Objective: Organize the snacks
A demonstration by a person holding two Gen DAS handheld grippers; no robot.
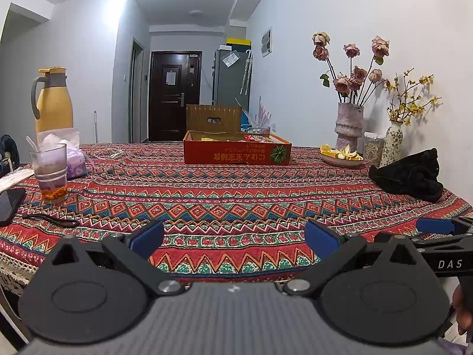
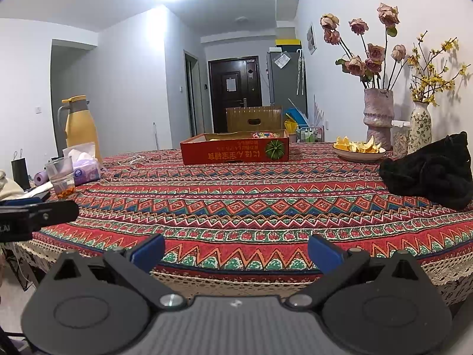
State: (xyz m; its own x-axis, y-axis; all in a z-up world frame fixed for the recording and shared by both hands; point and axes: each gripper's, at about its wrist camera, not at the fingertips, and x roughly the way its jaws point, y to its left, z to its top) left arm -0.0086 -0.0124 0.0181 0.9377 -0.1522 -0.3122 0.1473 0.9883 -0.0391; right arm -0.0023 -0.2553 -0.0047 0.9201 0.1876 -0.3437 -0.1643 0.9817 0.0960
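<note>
Both the left gripper (image 1: 233, 236) and right gripper (image 2: 236, 250) hang wide apart, empty — well short of the shallow red cardboard snack box (image 1: 237, 151), ready to reach.

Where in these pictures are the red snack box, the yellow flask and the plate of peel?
red snack box (image 1: 236, 154): left wrist view, front wall.
yellow flask (image 1: 54, 109): left wrist view, body.
plate of peel (image 2: 357, 155): right wrist view, front rim.

the red box (image 1: 236, 151) has tall walls, so the snacks (image 1: 257, 138) inside only peek over the top and are too small to tell. the phone (image 1: 9, 205) is cut off by the left edge. the print on the box is upside down and hard to read.
</note>
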